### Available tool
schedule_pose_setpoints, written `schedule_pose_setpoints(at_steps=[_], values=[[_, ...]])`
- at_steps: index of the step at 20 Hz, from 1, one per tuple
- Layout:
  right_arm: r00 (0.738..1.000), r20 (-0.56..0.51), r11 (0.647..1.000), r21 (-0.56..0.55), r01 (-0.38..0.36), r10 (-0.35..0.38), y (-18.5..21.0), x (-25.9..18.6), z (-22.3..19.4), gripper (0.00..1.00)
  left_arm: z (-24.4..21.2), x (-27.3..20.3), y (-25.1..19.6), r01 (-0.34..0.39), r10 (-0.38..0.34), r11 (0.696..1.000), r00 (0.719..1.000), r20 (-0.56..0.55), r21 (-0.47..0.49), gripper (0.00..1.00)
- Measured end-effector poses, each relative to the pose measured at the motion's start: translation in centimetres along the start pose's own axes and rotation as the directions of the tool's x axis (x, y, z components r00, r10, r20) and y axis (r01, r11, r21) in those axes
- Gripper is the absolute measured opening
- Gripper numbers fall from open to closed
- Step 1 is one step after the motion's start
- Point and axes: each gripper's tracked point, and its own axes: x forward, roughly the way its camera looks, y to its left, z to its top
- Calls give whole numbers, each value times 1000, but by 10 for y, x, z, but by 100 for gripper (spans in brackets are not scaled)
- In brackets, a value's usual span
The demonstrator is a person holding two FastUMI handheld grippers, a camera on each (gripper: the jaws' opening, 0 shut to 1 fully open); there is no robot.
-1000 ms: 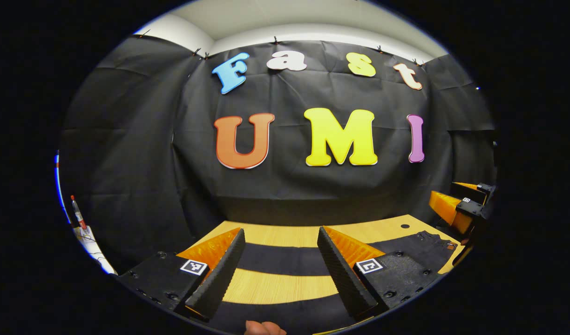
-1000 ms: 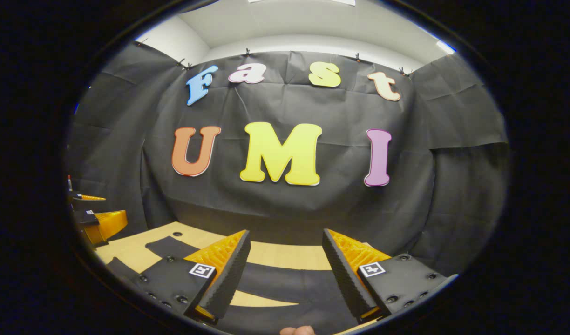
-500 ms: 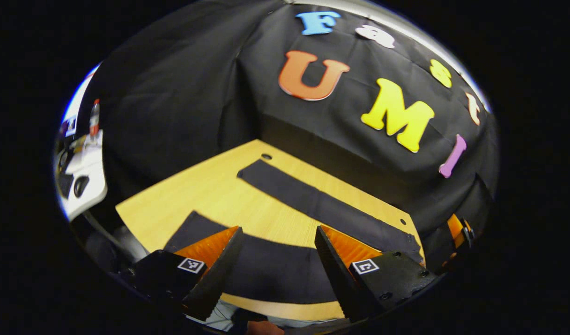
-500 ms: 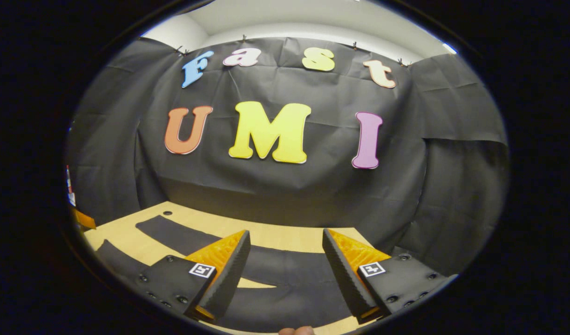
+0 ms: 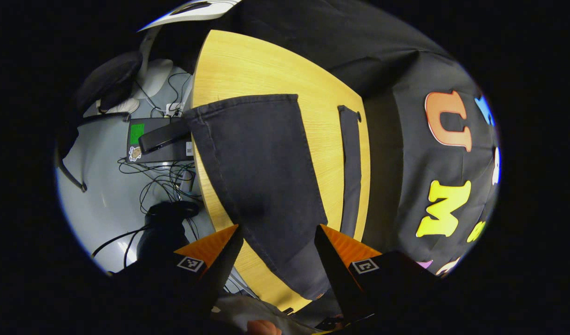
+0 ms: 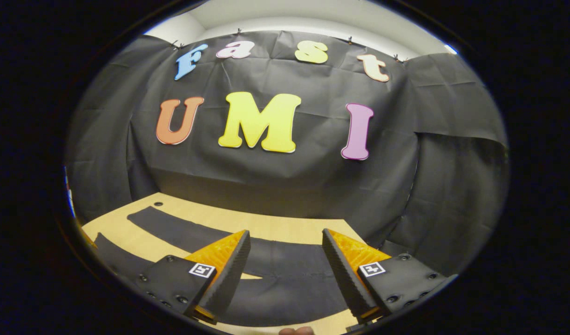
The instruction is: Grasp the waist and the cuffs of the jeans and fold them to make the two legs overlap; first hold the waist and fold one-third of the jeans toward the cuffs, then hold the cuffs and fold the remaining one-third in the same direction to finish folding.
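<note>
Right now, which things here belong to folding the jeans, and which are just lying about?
For the job: dark denim jeans spread on the yellow wooden table; open left tool; open right tool.

Lying about: black box with green sticker, tangled black cables on the floor.

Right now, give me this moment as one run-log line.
phase: approach, first fold not begun | jeans: flat on table, legs apart | left gripper: open over near leg | right gripper: open above jeans
</note>
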Motion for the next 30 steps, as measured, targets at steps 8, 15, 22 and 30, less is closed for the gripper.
schedule_pose_setpoints(at_steps=[8, 15, 22, 30], values=[[1000, 8, 999, -21, 30, -30, -12, -1, 6, 96, 0, 19, 10, -60, 58, 992, 998, -16, -110, 99], [997, -13, 997, -13, 70, -71, -28, 3, -3, 99, 23, 38, -11, 52, -34, 972, 996, 80, -229, 98], [987, -125, 991, 76, 113, -103, -49, 7, -38, 96, 21, 50, 1, 77, -52, 941, 995, 83, -330, 37], [927, -353, 957, 205, 205, -123, -107, 20, -113, 96, 23, 57, 4, 44, -28, 953, 998, 60, -299, 4]])
